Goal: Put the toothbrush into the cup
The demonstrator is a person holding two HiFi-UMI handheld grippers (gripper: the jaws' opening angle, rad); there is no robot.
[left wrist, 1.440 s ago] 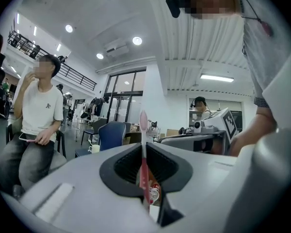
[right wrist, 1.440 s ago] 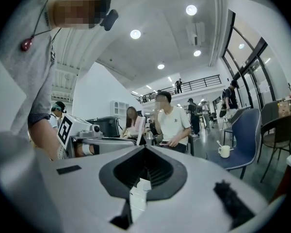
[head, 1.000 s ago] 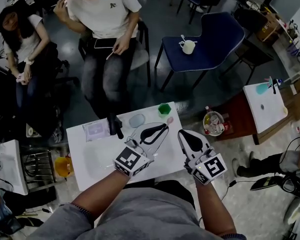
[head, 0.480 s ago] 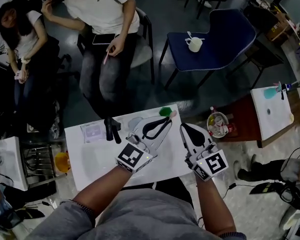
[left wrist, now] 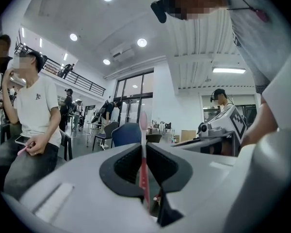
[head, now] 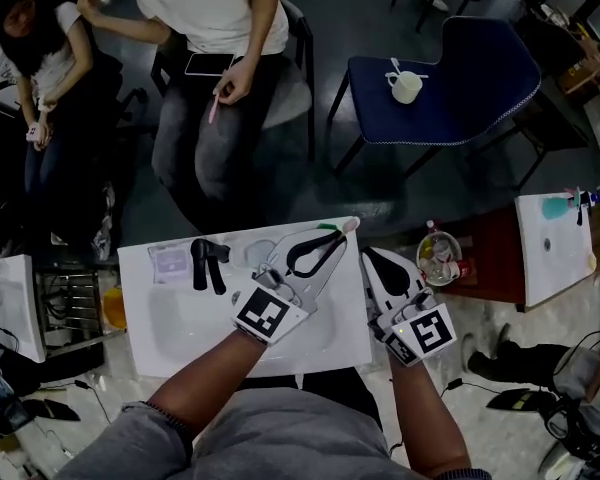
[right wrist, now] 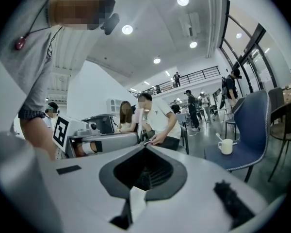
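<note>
Pink toothbrush [left wrist: 143, 169], white table [head: 170, 318], blue chair [head: 470, 78], black-and-white markers on left hand-held gripper [head: 330, 233]

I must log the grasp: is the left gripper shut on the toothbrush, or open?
Shut on it. The left gripper has its jaws closed against the pink toothbrush, which sticks out past their tips.

1. Head view: from above the person, steeply down onto the white table [head: 175, 323], left gripper [head: 332, 236] and right gripper [head: 366, 260].
2. Gripper views: close, level along their own jaws, facing outward.
3. All three share the blue chair [head: 460, 78] and the seated person [head: 215, 8].
</note>
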